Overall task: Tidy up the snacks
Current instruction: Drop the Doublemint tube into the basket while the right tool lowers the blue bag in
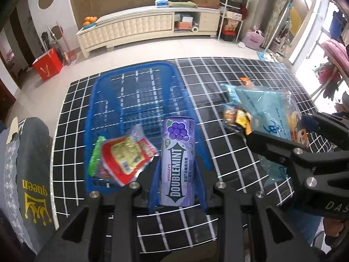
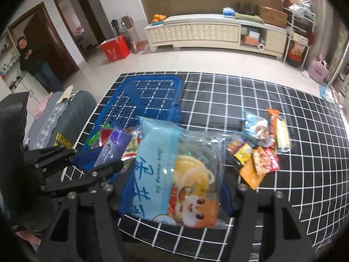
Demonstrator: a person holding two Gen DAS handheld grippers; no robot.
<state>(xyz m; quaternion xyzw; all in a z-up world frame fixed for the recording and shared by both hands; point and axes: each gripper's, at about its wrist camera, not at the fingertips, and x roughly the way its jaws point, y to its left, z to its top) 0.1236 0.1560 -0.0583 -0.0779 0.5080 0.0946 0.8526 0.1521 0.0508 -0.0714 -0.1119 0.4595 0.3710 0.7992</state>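
My left gripper [image 1: 177, 174] is shut on an upright purple Doublemint can [image 1: 177, 152], which hangs over the near right corner of the blue mesh basket [image 1: 139, 96]. A red and yellow packet [image 1: 125, 156] and a green one lie in that basket. My right gripper [image 2: 176, 192] is shut on a light-blue clear pastry bag [image 2: 174, 170], held above the basket's [image 2: 148, 93] near right corner. The left wrist view shows the right gripper [image 1: 281, 126] with the bag [image 1: 268, 109] at the right. The right wrist view shows the left gripper [image 2: 98, 160] with the can [image 2: 114, 145] at the left.
A black tablecloth [image 2: 272, 91] with a white grid covers the table. Several loose snack packets [image 2: 261, 150] lie right of the basket. A chair with a grey "queen" cover [image 1: 32, 166] stands at the left edge. A person [image 2: 32, 61] stands in a far doorway.
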